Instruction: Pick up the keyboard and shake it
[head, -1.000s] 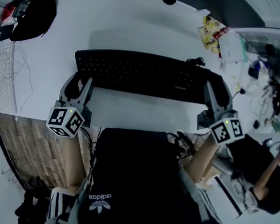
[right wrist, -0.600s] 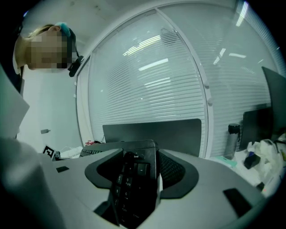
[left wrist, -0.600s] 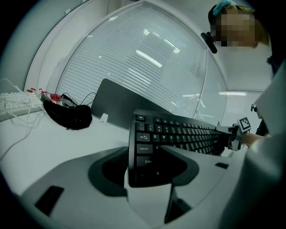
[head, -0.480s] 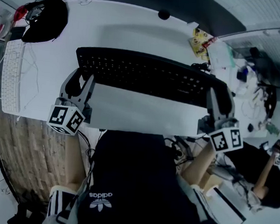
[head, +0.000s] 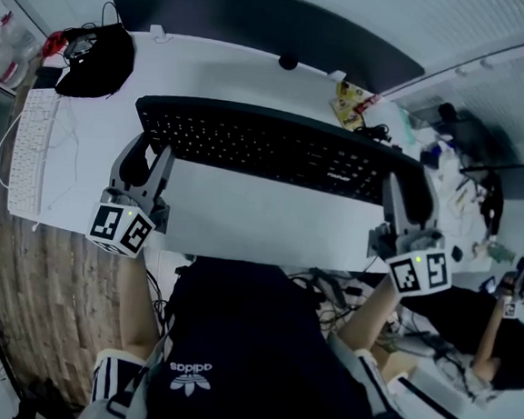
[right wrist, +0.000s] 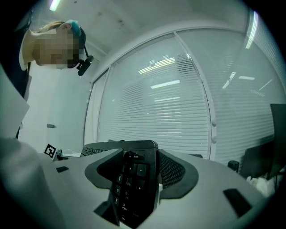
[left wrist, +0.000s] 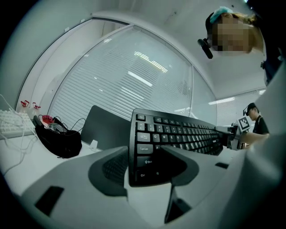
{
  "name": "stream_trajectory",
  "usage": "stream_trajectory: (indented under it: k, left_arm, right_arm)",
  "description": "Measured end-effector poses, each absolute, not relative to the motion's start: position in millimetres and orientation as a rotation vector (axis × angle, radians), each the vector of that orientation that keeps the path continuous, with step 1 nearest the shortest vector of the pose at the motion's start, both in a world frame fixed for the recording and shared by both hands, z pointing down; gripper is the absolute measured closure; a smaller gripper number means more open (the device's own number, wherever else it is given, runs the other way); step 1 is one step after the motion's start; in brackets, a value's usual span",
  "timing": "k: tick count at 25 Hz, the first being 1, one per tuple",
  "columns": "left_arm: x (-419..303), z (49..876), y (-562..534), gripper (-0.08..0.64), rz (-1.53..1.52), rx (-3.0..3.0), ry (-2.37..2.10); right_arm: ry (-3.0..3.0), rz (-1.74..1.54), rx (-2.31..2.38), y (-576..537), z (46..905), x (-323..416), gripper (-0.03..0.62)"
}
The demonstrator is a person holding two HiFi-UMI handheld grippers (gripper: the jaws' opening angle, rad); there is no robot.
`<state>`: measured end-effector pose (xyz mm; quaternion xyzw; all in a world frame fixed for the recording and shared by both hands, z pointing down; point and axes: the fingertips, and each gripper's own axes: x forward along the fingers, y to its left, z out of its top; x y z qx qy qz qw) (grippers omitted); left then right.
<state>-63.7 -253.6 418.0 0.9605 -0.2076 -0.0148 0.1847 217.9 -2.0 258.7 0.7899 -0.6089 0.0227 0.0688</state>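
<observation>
The black keyboard (head: 268, 145) hangs over the white surface (head: 243, 216), one end in each pair of tongs. The left tongs (head: 148, 158) are clamped on its left end (the Ctrl and Shift corner), and the right tongs (head: 408, 185) on the number-pad end. A white keyboard (head: 28, 152) lies well apart, at the surface's left edge.
</observation>
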Motion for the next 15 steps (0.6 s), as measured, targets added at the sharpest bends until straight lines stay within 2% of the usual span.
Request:
stream_trajectory:
  k: [15]
  left_arm:
    - [-43,364,-228,0.339,-0.162,2.803,-0.607]
  right_arm:
    - [-1.883,-0.082,2.418,40,222,235,0.353]
